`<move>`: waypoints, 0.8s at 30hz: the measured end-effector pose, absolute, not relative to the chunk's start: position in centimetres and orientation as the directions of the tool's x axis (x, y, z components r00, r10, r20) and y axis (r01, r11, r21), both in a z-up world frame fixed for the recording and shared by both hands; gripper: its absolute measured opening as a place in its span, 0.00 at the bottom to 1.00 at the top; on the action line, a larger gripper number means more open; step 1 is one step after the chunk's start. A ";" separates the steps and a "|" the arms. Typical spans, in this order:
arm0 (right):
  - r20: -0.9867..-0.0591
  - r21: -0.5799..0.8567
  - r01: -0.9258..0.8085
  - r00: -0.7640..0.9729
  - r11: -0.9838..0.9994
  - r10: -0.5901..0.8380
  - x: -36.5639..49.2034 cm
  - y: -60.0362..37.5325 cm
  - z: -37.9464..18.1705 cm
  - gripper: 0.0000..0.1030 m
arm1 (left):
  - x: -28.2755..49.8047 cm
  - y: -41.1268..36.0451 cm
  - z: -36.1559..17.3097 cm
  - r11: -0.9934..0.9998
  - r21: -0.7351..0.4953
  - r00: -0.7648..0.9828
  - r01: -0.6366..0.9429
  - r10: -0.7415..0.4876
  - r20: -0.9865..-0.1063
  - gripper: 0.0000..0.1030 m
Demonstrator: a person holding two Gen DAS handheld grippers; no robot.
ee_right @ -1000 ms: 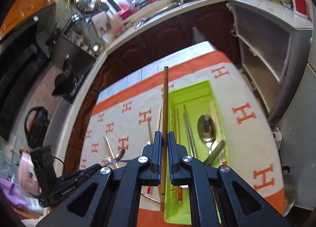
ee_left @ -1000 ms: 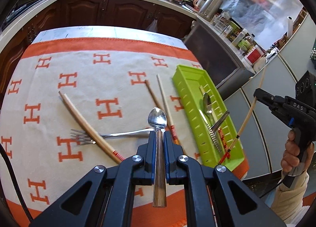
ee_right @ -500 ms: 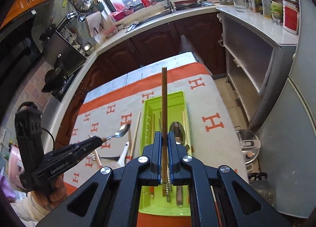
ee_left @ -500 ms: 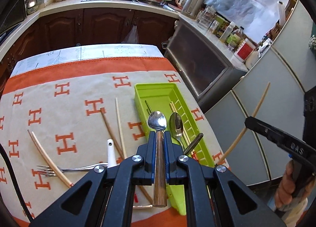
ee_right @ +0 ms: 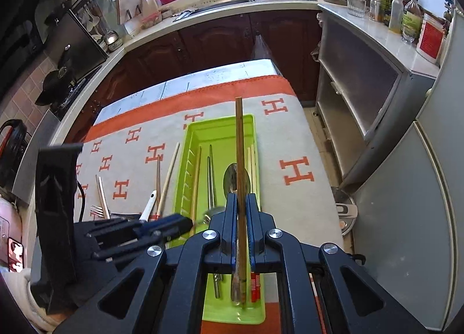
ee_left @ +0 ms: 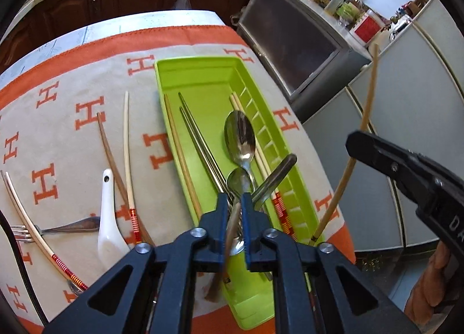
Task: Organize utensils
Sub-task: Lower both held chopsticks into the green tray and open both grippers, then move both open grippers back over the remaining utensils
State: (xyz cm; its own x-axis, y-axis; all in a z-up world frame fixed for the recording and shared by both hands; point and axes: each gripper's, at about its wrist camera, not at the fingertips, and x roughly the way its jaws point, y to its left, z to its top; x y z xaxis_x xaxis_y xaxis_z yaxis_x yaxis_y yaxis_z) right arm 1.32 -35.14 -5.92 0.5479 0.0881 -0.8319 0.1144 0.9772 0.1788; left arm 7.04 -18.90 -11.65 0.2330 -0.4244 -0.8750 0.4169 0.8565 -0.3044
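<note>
Over the green tray (ee_left: 203,78), the left gripper (ee_left: 234,206) is opening its fingers around a metal spoon (ee_left: 236,186), handle lengthwise with the tray. The right gripper (ee_right: 242,206) clamps a wooden chopstick (ee_right: 239,142), likewise aligned above the tray.

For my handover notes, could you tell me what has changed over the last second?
The left gripper carried its spoon from above the cloth to over the green tray; its jaws are opening around it. The right gripper stays shut on its chopstick.
</note>
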 end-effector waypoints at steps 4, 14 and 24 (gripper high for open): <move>-0.833 0.187 0.120 0.546 0.975 0.093 2.2 -34.9 -6.7 0.05 | 6.2 -17.5 -10.7 0.831 -0.343 0.212 0.438 -0.466 -0.859 0.25; -0.846 0.182 0.118 0.524 0.976 0.094 4.8 -33.3 -8.2 0.05 | 3.7 -10.8 -8.0 0.864 -0.242 0.334 0.442 -0.409 -0.849 0.41; -0.847 0.184 0.134 0.525 0.974 0.088 6.4 -31.6 -9.7 0.21 | 4.3 -1.1 -9.7 0.957 -0.187 0.398 0.223 -0.265 -0.879 0.42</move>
